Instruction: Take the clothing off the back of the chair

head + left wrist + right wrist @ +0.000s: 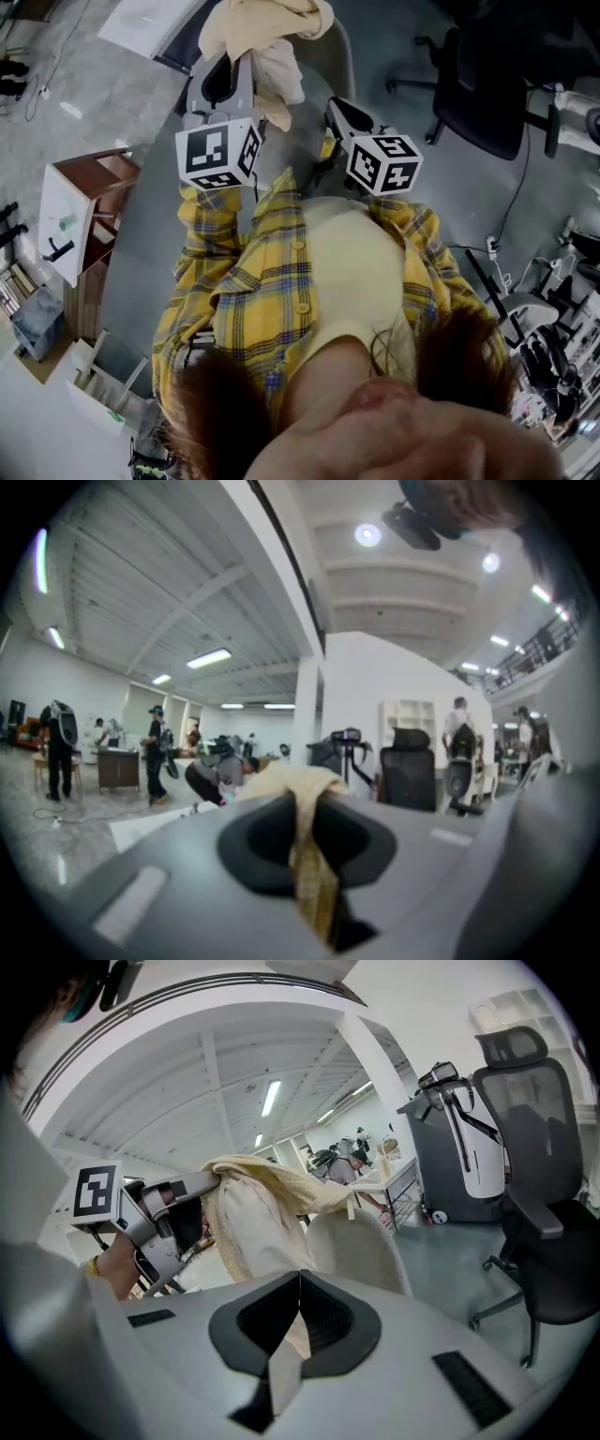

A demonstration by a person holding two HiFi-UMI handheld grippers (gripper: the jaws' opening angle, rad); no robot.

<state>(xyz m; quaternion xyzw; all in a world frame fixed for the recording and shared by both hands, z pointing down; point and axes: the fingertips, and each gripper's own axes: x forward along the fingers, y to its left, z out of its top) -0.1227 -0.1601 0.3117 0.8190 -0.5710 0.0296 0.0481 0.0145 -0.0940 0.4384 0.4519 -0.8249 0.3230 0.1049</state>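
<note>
The cream clothing (267,37) hangs bunched from my left gripper (236,64), above the pale chair back (339,52). In the left gripper view the jaws (309,808) are shut on a yellowish fold of the clothing (314,874). My right gripper (336,108) is just right of it and lower. In the right gripper view, my right gripper (298,1283) has its jaws closed on a pale strip of the clothing (284,1368). There the clothing (253,1213) drapes from the left gripper (211,1183), lifted beside the chair back (361,1251).
A black office chair (478,94) stands to the right, also in the right gripper view (534,1147), next to a grey machine (455,1138). A wooden shelf unit (89,216) is at the left. A white board (150,23) lies on the floor. People (155,752) stand far off.
</note>
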